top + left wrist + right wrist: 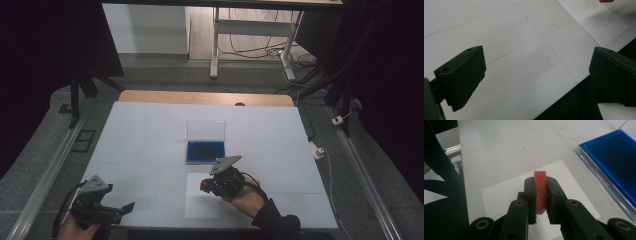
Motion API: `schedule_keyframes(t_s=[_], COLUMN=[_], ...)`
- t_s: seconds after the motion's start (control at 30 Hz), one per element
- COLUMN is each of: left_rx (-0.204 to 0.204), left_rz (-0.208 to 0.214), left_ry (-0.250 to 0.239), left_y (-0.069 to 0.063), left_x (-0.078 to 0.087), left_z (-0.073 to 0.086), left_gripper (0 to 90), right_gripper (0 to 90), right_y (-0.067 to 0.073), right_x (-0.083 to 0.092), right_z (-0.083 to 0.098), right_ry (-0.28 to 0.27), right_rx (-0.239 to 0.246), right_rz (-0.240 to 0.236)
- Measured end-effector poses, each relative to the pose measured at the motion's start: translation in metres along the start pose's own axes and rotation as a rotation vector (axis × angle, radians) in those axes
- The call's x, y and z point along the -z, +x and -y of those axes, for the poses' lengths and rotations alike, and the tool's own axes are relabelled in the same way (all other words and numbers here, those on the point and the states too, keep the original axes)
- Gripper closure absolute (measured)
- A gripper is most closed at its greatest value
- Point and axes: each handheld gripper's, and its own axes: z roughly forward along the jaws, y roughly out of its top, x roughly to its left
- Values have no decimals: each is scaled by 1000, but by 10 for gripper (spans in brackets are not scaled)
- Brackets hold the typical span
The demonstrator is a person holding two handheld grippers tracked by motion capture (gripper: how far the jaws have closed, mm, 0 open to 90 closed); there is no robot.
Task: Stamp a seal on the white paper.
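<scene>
My right gripper point(204, 186) is shut on a thin red block point(540, 178), which stands upright between the jaws and pokes out past their tips. It hangs over a white paper sheet point(506, 192) near the table's front. Beyond the sheet lies a blue pad point(205, 151) in a clear case with its lid point(206, 130) standing up behind it. The same blue pad point(614, 157) fills the right side of the right gripper view. My left gripper point(122, 209) rests at the front left corner, open, with bare table between its jaws point(536, 62).
The white table top point(140, 140) carries faint pencil grid lines and a few red marks point(569, 135). Its front edge point(564, 97) runs just under the left gripper. Metal rails point(50, 170) flank the table, and a desk frame with cables point(250, 45) stands behind it.
</scene>
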Motion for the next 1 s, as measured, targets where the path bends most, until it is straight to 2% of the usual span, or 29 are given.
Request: schedule_keyframes(t_s=[0.67, 0.87, 0.9, 1.0], left_rx=[-3, -3, 0, 0], left_rz=[0, 0, 0, -3], left_ry=[1, 4, 4, 5], left_y=[0, 0, 0, -1], left_x=[0, 0, -1, -1], left_z=[0, 0, 0, 0], left_gripper=[14, 14, 14, 15], right_gripper=[801, 805, 805, 805], right_y=[-3, -5, -4, 3], right_x=[-28, -29, -29, -29], right_z=[10, 11, 10, 8], right_ry=[54, 60, 66, 85], right_rx=[26, -31, -28, 25], right_rz=[-4, -13, -8, 33])
